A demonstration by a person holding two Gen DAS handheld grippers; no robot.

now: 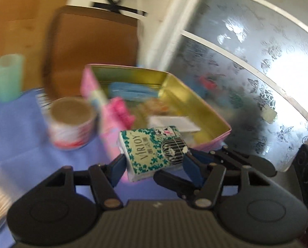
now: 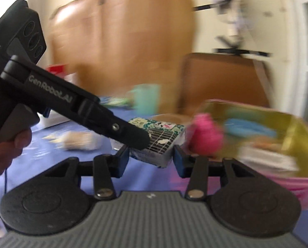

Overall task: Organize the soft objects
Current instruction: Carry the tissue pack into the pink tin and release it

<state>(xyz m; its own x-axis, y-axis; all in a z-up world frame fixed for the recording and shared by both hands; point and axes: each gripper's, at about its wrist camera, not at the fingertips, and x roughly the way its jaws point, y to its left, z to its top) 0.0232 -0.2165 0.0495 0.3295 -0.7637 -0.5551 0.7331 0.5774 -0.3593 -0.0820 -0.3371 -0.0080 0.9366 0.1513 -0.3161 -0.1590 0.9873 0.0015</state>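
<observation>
My left gripper (image 1: 154, 165) is shut on a green-and-white tissue pack (image 1: 152, 153) printed "VIRIOY", held above the blue cloth just in front of an open pink tin (image 1: 195, 103) with a gold inside. The tin holds a blue soft item (image 1: 133, 90), a pink one (image 1: 121, 107) and white packets. In the right wrist view the same pack (image 2: 160, 138) sits between the fingers of my right gripper (image 2: 151, 157), which stands open around its end without pressing it. The left gripper (image 2: 133, 134) reaches in from the left onto the pack. Both views are blurred.
A roll of tape (image 1: 71, 122) stands left of the tin on the blue tablecloth (image 1: 19, 134). A mint green cup (image 1: 7, 76) is at the far left. A brown chair back (image 1: 92, 49) rises behind the table. A frosted window (image 1: 247, 72) is on the right.
</observation>
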